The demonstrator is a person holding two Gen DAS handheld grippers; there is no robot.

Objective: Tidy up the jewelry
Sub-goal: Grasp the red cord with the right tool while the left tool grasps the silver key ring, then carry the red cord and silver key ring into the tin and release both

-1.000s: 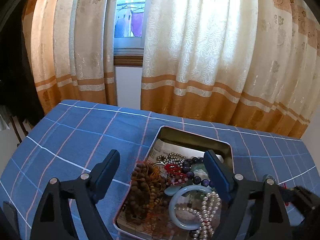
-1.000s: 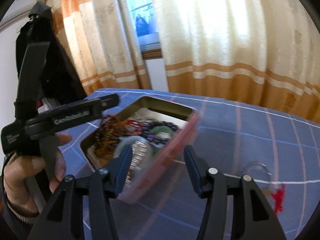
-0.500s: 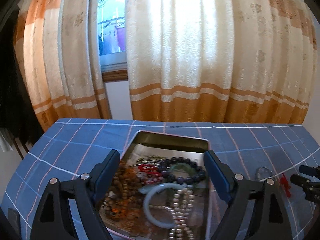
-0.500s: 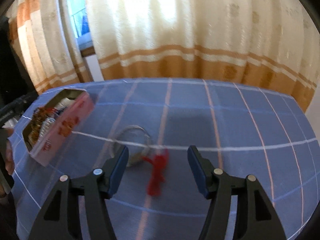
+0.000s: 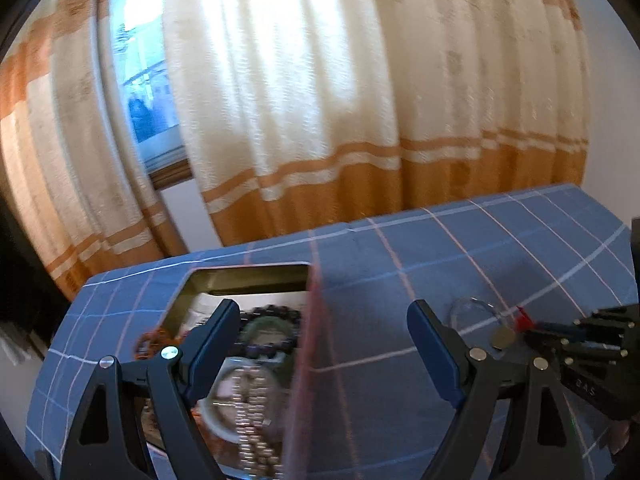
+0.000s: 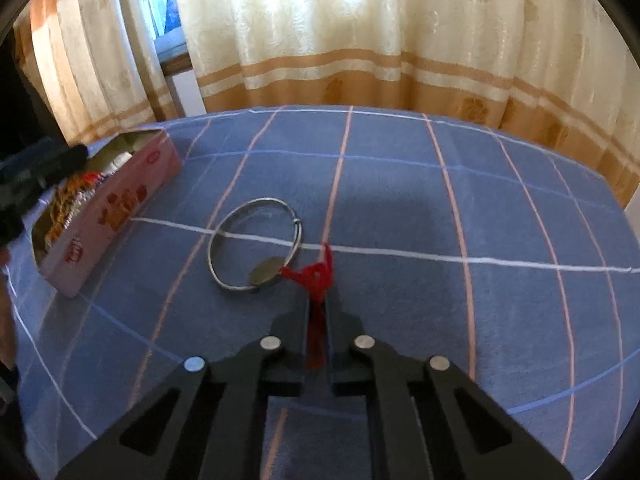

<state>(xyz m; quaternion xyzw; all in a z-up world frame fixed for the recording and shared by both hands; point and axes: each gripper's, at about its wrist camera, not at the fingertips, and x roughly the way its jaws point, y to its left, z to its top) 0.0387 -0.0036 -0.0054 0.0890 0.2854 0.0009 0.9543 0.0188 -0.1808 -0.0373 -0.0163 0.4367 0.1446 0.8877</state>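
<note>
Jaws of the right gripper (image 6: 318, 312) have just closed on the red tassel (image 6: 316, 276) of the coin pendant beside the silver bangle (image 6: 256, 244), likely to carry it to the pink tin (image 6: 104, 216), where the left gripper (image 5: 320, 344) waits, its 2 jaws wide and empty.

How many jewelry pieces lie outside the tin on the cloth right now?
2. A silver bangle lies flat on the blue checked cloth, right of the pink tin. A coin pendant on a red cord overlaps its rim; the right gripper pinches the cord.
</note>
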